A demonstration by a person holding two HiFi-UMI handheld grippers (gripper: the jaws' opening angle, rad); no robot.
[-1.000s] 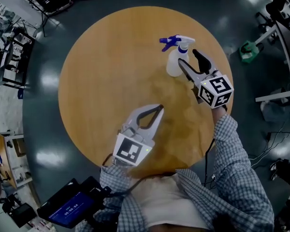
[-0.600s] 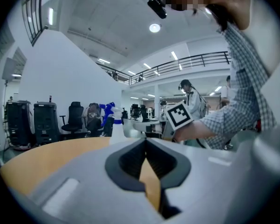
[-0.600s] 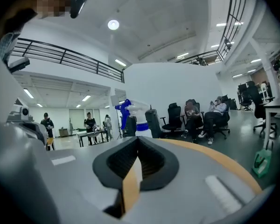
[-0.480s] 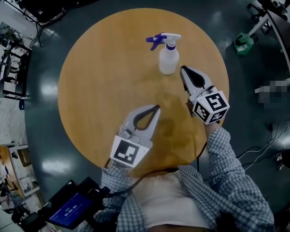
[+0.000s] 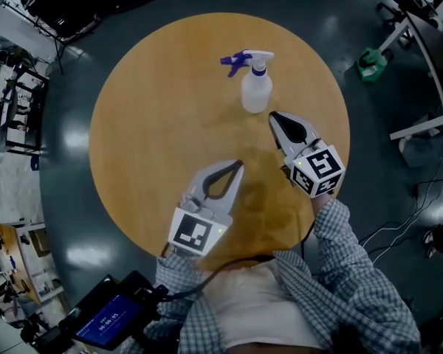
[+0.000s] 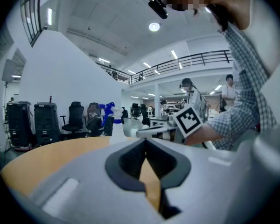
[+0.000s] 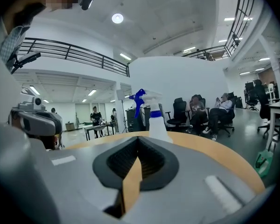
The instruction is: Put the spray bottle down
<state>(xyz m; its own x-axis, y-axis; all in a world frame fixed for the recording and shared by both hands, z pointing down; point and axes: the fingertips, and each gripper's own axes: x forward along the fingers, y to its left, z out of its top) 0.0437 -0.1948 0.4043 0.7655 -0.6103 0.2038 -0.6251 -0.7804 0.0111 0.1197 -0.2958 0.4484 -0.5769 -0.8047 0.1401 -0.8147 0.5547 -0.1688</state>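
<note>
The right gripper (image 5: 274, 116) has its jaws pressed together with nothing between them. It sits over the right side of a round wooden table (image 5: 155, 116), tips aimed at the spray bottle (image 5: 256, 92) just beyond, with a sliver of bare tabletop between them. The bottle stands upright on the table's far half, free of both grippers. It has a whitish body, a blue collar, and a blue trigger head whose nozzle points left in the head view. The left gripper (image 5: 239, 165), jaws likewise closed and empty, is nearer the person, well apart from the bottle. Behind the grippers are checked shirt sleeves (image 5: 340, 249). A dark glossy floor (image 5: 66, 139) surrounds the table.
</note>
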